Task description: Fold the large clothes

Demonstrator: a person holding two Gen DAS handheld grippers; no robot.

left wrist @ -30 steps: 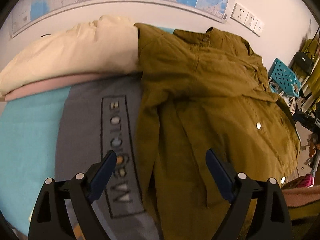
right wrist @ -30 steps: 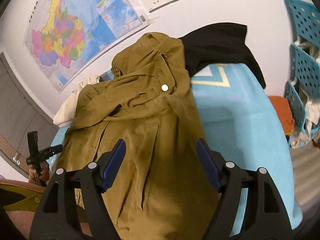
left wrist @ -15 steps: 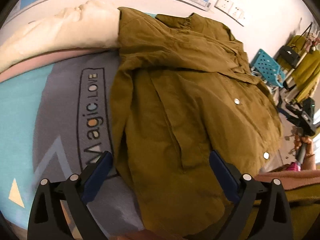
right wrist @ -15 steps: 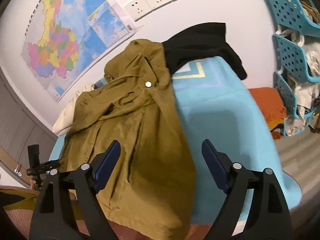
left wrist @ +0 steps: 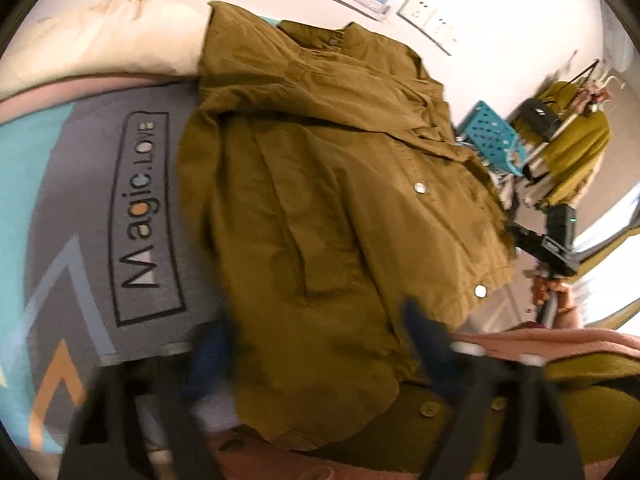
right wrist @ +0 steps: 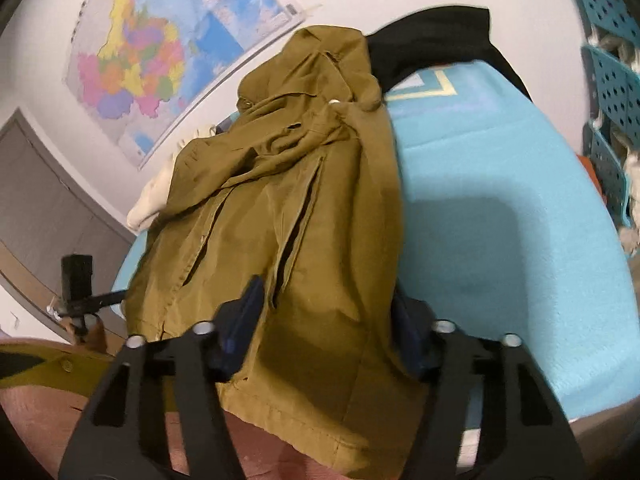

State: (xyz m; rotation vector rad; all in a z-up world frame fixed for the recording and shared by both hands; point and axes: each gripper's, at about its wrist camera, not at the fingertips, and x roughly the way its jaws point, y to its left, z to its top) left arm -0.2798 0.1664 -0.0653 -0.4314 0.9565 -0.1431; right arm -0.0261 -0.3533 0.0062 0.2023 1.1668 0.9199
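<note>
Since earlier: both tools lower toward hem of olive-green cotton jacket (right wrist: pixel 288 208). Right tool (right wrist: pixel 324 332) open astride hem; left tool (left wrist: pixel 320 344) open, blurred. Step: hem grasp; next, closing.

— What is the olive jacket (left wrist: pixel 328 208) made of?
— Woven cloth, matt and creased, with shiny metal-looking snaps (left wrist: pixel 420 188).
— And the blue mat (right wrist: pixel 500 208) beneath it?
— Soft, fuzzy, matt fabric; its grey printed patch (left wrist: pixel 100 184) looks smoother.
— The grippers?
— The right gripper (right wrist: pixel 324 328) has matt black plastic arms, dark blue pads and bright screws. The map (right wrist: pixel 160 52) is glossy paper.
</note>
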